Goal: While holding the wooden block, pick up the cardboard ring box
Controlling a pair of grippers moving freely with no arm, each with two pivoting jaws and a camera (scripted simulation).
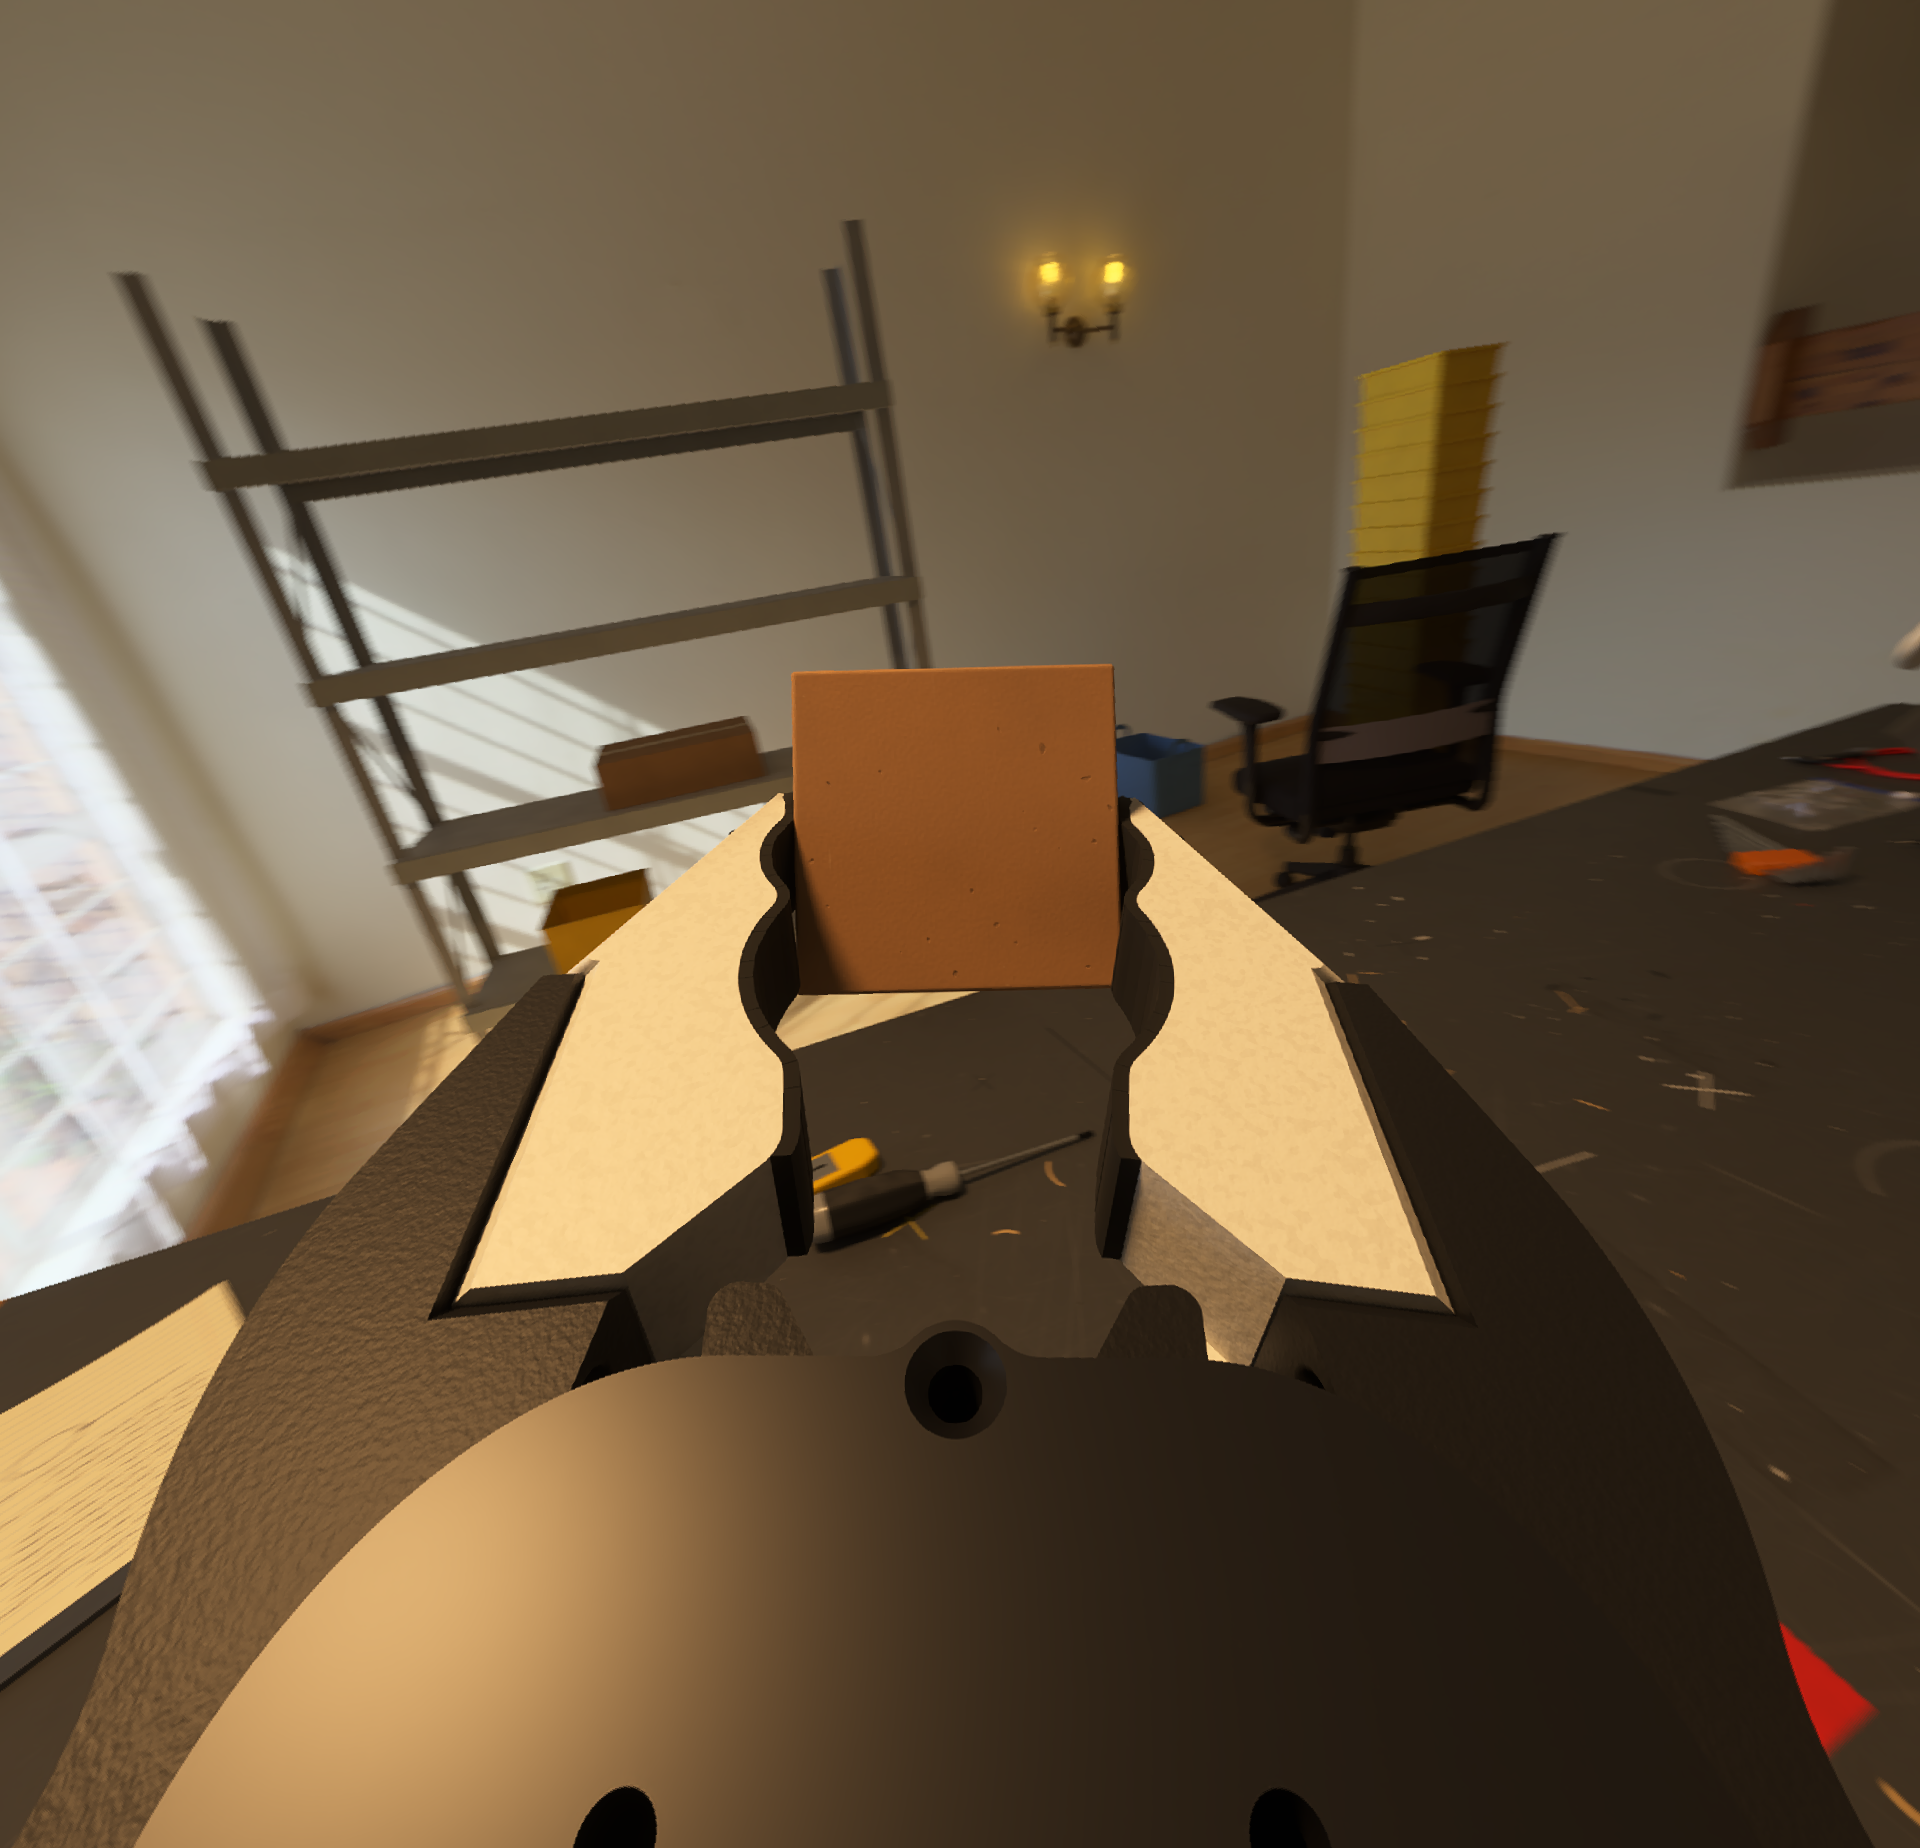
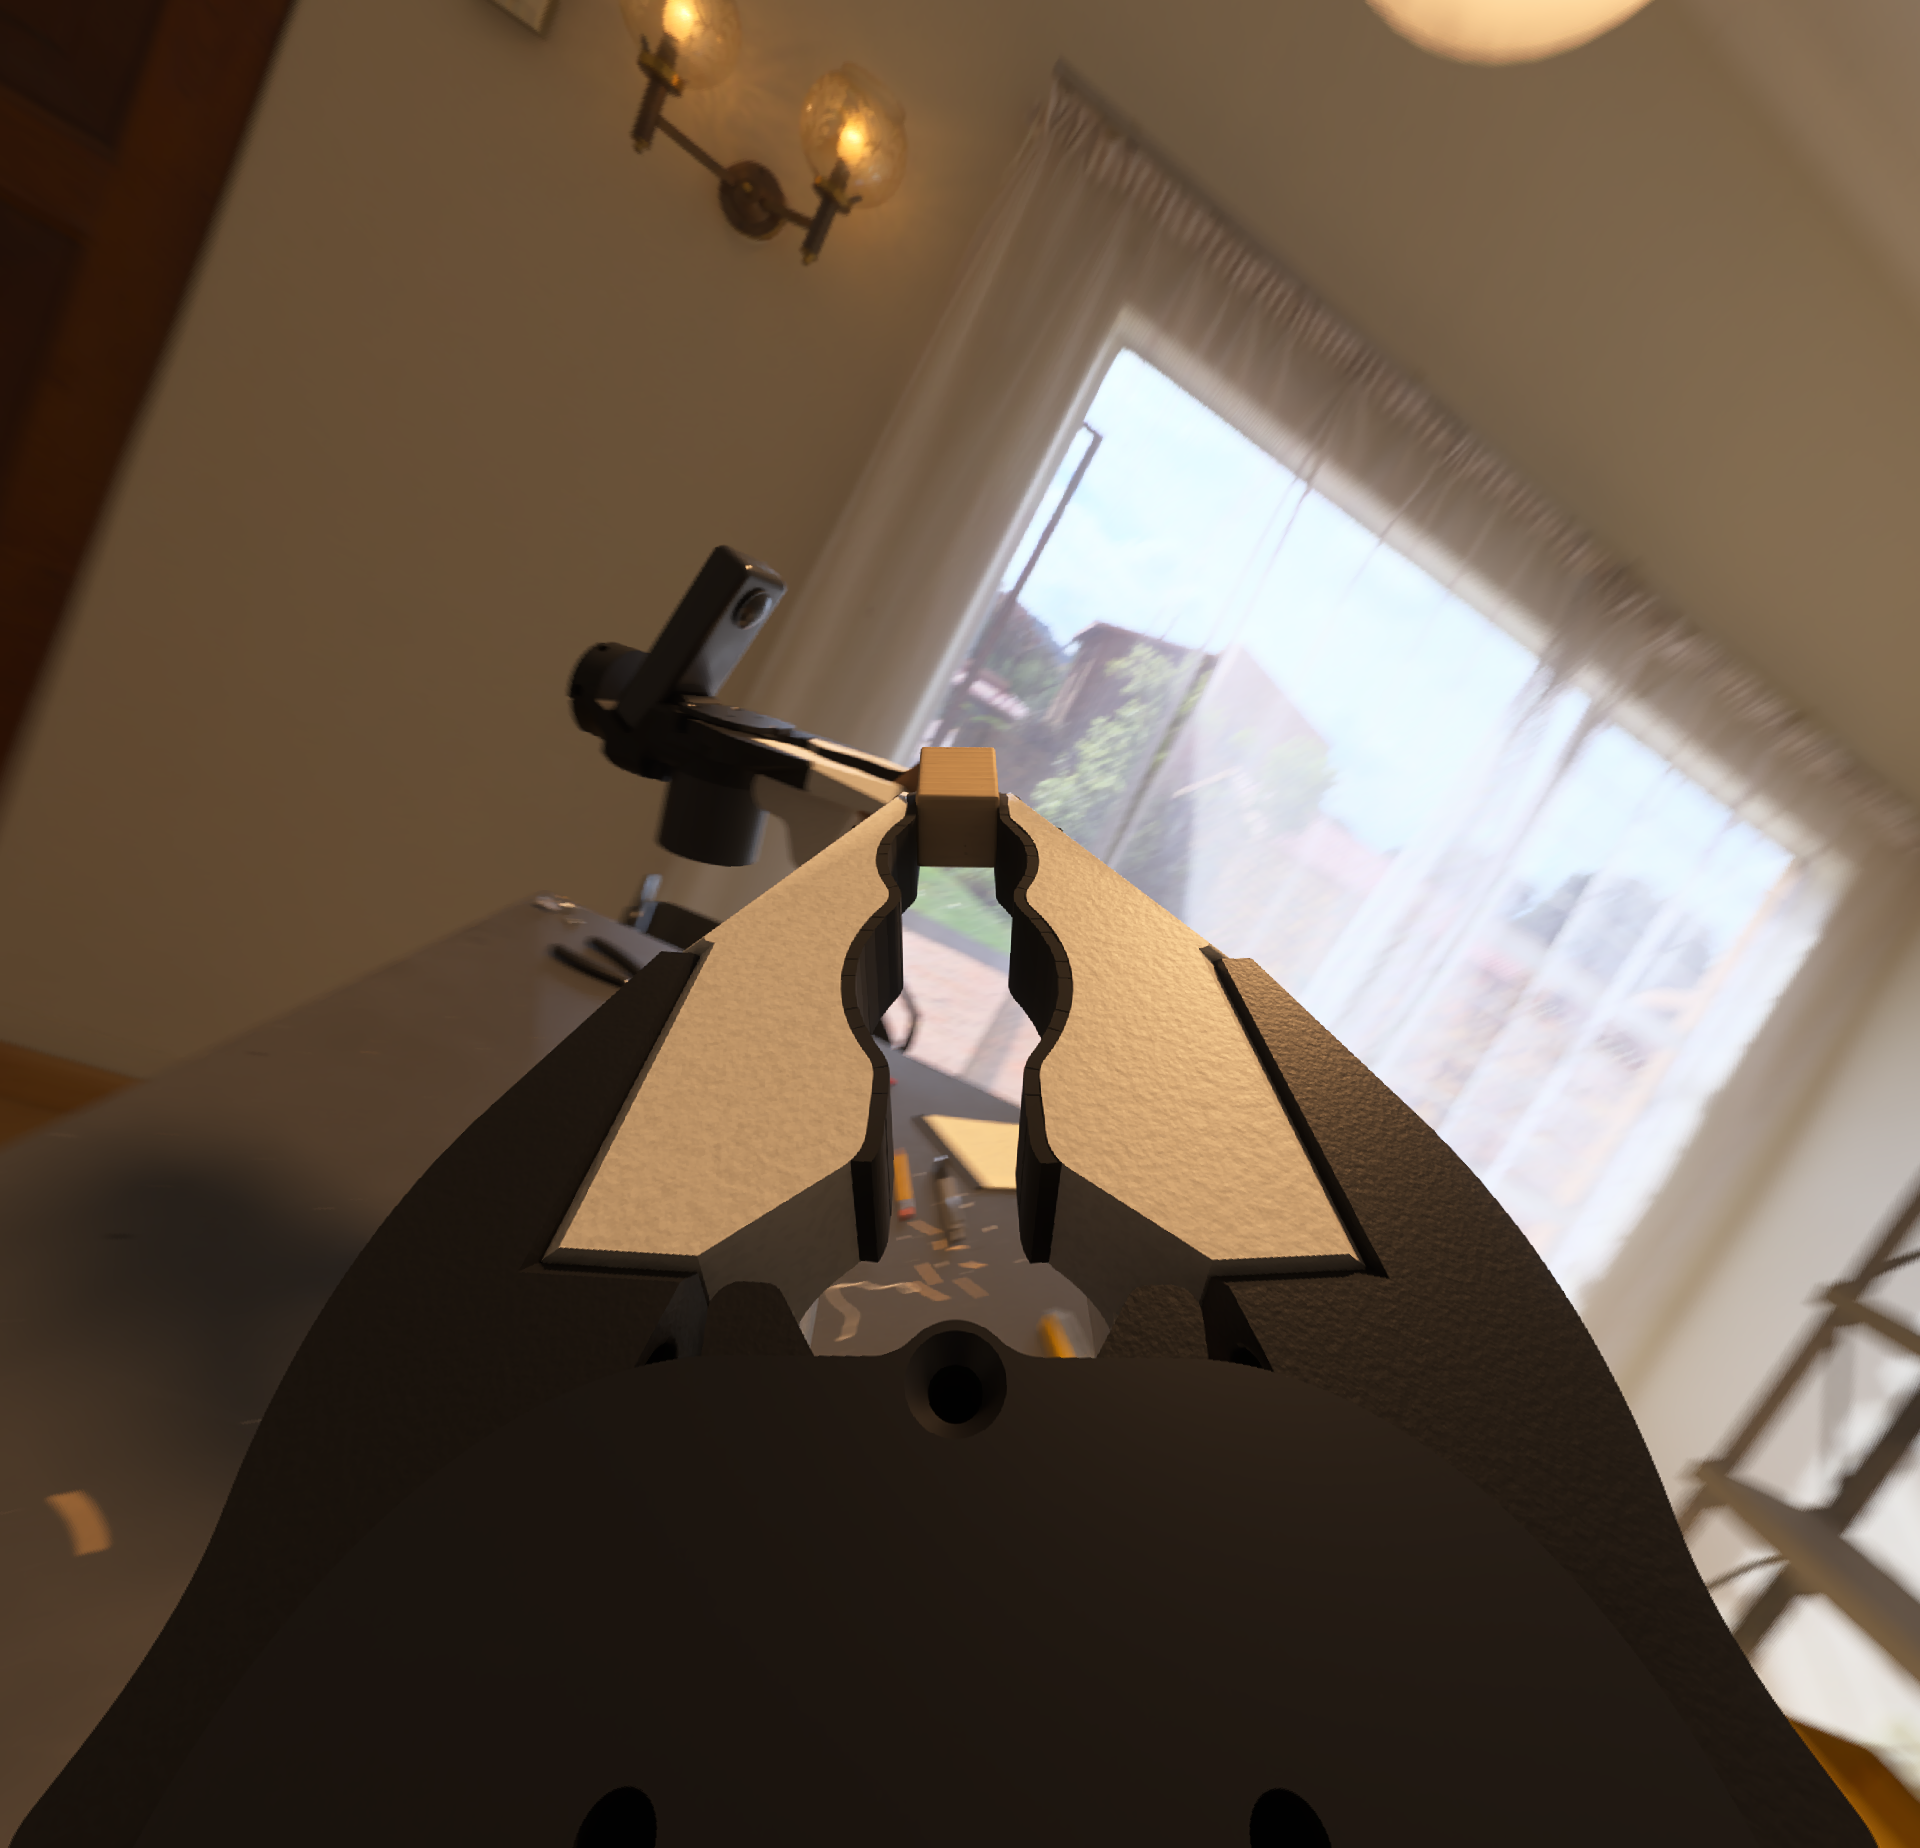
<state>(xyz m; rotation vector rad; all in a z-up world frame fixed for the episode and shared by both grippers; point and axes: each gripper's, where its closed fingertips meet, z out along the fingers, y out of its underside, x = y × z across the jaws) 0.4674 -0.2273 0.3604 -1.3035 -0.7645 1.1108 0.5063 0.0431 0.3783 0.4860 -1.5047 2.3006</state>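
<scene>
In the left wrist view my left gripper (image 1: 954, 816) is shut on the cardboard ring box (image 1: 951, 842), a flat orange-brown square held upright between the fingertips, above the dark workbench (image 1: 1558, 1071). In the right wrist view my right gripper (image 2: 956, 811) is shut on the small light wooden block (image 2: 957, 801), pinched at the fingertips and raised, tilted toward the window. The left gripper (image 2: 707, 749) also shows there, farther off to the left, its fingers reaching behind the block; the ring box is hidden in that view.
A screwdriver (image 1: 935, 1180) and a yellow tool (image 1: 847, 1162) lie on the bench below the left gripper. A light wooden board (image 1: 94, 1435) lies at the left. A metal shelf (image 1: 582, 635) and an office chair (image 1: 1403, 686) stand beyond. A pencil (image 2: 902, 1180) and a sheet (image 2: 971, 1144) lie below the right gripper.
</scene>
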